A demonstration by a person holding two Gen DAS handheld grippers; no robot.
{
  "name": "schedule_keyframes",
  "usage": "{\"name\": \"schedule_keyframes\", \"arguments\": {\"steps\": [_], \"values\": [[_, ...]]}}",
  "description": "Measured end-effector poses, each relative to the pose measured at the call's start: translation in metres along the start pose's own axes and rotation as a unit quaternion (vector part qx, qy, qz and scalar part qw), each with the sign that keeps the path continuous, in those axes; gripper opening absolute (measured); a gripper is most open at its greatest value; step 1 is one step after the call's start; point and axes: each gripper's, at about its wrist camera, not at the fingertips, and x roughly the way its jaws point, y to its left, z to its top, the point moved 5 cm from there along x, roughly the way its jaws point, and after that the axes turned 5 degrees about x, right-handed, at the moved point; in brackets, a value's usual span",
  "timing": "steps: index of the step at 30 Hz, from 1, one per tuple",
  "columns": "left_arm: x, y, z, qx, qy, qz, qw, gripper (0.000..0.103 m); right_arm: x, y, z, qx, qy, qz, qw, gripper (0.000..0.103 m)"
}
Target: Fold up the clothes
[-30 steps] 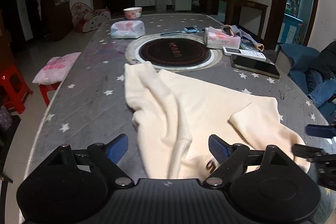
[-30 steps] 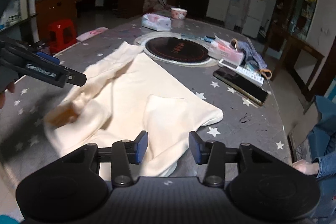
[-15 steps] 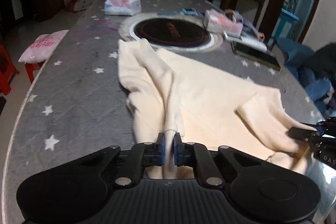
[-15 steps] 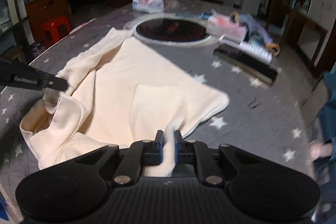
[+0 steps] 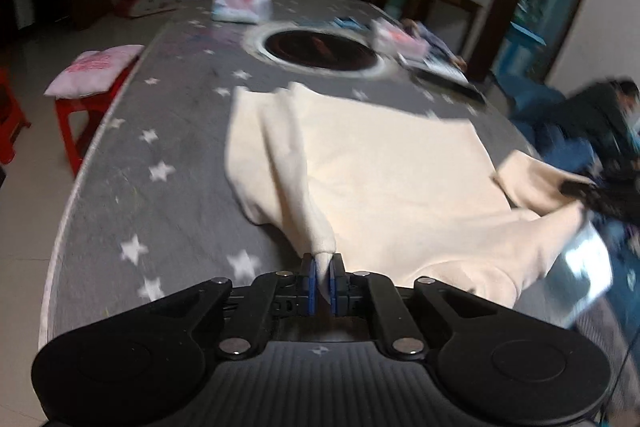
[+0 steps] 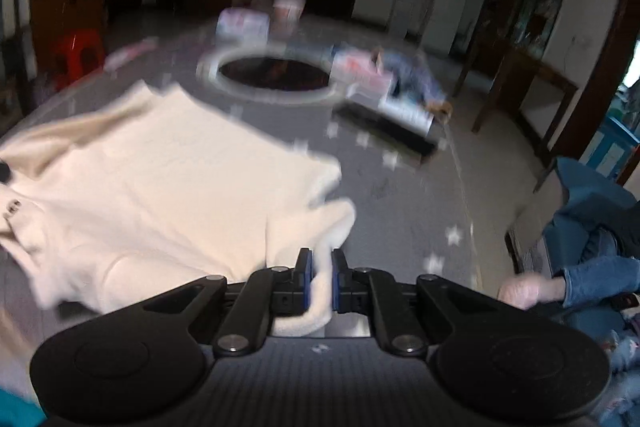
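Cream garment (image 5: 384,163): we see it spread on the grey star-print table (image 5: 160,131), near the round cooktop (image 5: 320,51). Left gripper (image 5: 323,281): we hold it clamped on a pulled-up fold. Right gripper (image 6: 320,277): clamped on the opposite edge. Both views blurred.

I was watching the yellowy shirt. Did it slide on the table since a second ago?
Yes. The cream shirt slid toward the near table edge: its far edge used to touch the round black cooktop, and now grey tablecloth shows between them.
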Motion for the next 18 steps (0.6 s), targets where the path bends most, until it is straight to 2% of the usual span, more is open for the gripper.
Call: {"name": "schedule_keyframes", "arguments": {"steps": [1,2,3,5,9,12,18], "values": [[-0.005,-0.002,-0.004,0.004,0.002,-0.002,1.0000,0.015,0.003,-0.001,-0.004,-0.001,0.010,-0.002,1.000,0.011],[-0.010,-0.003,-0.009,0.008,0.004,-0.004,0.9999,0.022,0.006,-0.003,-0.008,-0.002,0.019,-0.005,1.000,0.012],[-0.015,-0.005,-0.013,0.013,0.006,-0.006,0.9999,0.038,0.006,-0.005,-0.007,-0.001,0.019,-0.007,1.000,0.012],[-0.023,-0.005,-0.013,0.019,-0.002,-0.001,0.9998,0.052,0.006,-0.010,-0.006,0.002,0.018,-0.012,1.000,0.014],[-0.021,0.001,0.015,0.014,-0.025,0.002,0.9996,0.053,0.004,-0.016,0.013,0.011,0.001,0.002,1.000,0.016],[0.002,0.004,0.040,0.012,-0.023,0.008,0.9996,0.053,0.014,-0.013,0.027,0.016,-0.002,0.023,1.000,0.025],[0.057,0.010,0.081,-0.012,-0.012,-0.016,0.9997,0.052,0.054,-0.009,0.052,0.048,0.017,0.061,0.997,0.025]]}}
